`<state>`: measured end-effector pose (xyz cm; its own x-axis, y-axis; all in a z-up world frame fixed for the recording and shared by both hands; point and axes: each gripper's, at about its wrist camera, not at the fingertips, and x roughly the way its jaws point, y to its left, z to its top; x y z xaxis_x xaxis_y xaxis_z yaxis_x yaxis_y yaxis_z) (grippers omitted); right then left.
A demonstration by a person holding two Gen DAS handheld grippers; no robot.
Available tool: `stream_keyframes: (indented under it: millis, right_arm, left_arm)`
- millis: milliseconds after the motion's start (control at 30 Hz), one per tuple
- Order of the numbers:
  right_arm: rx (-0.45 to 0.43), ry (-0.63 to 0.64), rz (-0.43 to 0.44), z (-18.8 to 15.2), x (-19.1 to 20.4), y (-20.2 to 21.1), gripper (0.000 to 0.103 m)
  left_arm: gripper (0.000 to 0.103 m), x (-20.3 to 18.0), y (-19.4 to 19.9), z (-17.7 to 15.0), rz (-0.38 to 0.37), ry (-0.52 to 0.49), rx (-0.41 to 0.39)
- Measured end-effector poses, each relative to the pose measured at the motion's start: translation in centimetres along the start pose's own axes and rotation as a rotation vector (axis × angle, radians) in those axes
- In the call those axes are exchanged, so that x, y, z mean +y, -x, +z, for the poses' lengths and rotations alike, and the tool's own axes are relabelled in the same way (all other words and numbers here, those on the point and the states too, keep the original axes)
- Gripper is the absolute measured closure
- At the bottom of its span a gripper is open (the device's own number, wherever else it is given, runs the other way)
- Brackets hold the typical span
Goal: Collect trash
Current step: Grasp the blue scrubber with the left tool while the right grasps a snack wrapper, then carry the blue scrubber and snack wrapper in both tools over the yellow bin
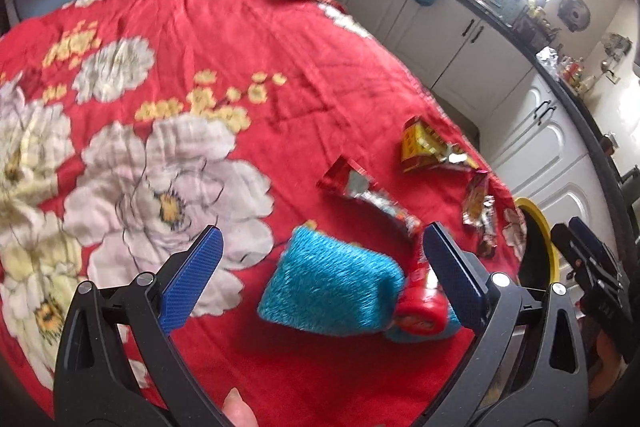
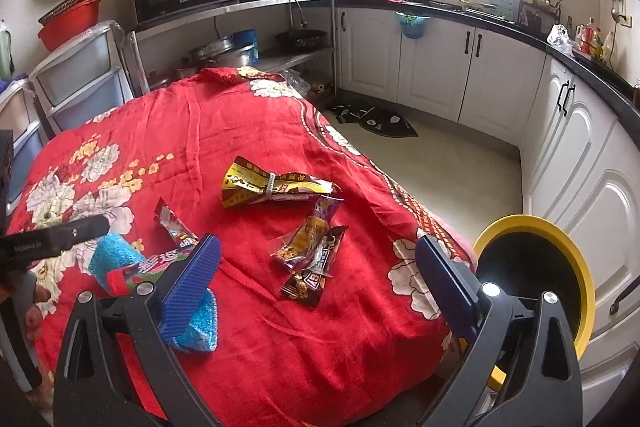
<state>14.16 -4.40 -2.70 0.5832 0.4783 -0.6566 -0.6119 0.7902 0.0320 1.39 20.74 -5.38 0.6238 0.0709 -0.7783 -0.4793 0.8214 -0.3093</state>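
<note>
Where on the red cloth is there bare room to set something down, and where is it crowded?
Free: the far half of the red cloth, beyond the yellow wrapper, and the near edge below the brown wrapper. Crowded: the wrappers and blue sponge near the bin.

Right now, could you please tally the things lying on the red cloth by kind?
Snack wrappers: 4 (yellow tied one, two overlapping brown ones, red-and-silver one)
Blue sponge: 1
Red tube-like package: 1
Total: 6
</note>
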Motion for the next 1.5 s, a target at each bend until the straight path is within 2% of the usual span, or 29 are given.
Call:
stream_keyframes:
  millis: [200,367,467,533,667,733,833,867,1000,1100,1200,1500]
  right_arm:
    - [0.042,-0.01,-0.005,0.3,-0.6,-2.7,0.008]
    - [0.103,-0.037,0.025,0.9,-1.1,-5.7,0.019]
    - [0.14,-0.057,0.046,1.3,-1.5,-7.4,0.027]
    - [0.155,-0.076,0.065,1.6,-1.6,-8.1,0.033]
    - [0.2,-0.11,0.096,2.2,-2.1,-9.9,0.043]
    - [0.226,-0.113,0.103,2.4,-2.2,-10.8,0.05]
    - [0.244,-0.119,0.11,2.5,-2.3,-11.5,0.056]
    - [0.245,-0.118,0.11,2.6,-2.4,-11.6,0.058]
    - [0.25,-0.123,0.122,2.6,-2.7,-12.2,0.076]
    - [0.237,-0.125,0.133,2.8,-2.9,-11.9,0.085]
    - [0.219,-0.128,0.142,3.1,-3.0,-11.3,0.088]
    - [0.159,-0.135,0.168,3.2,-3.1,-8.8,0.092]
  left_arm:
    - [0.011,1.5,-1.8,-0.9,-0.007,0.075,0.062]
    - [0.011,2.3,-3.0,-1.5,-0.043,0.133,0.097]
    - [0.02,2.5,-2.9,-1.6,-0.051,0.151,0.08]
    - [0.033,2.5,-3.0,-1.4,-0.053,0.158,0.08]
    - [0.051,2.4,-3.3,-1.3,-0.052,0.16,0.08]
    - [0.066,2.4,-3.4,-1.3,-0.062,0.156,0.084]
    - [0.077,2.3,-3.7,-1.3,-0.083,0.153,0.093]
    - [0.078,2.3,-3.8,-1.3,-0.09,0.152,0.096]
    - [0.086,2.2,-3.9,-1.2,-0.11,0.143,0.097]
    - [0.092,2.2,-3.7,-1.1,-0.125,0.137,0.093]
    - [0.096,2.2,-3.3,-0.7,-0.142,0.134,0.086]
    - [0.097,1.1,-0.7,0.5,-0.141,0.067,0.001]
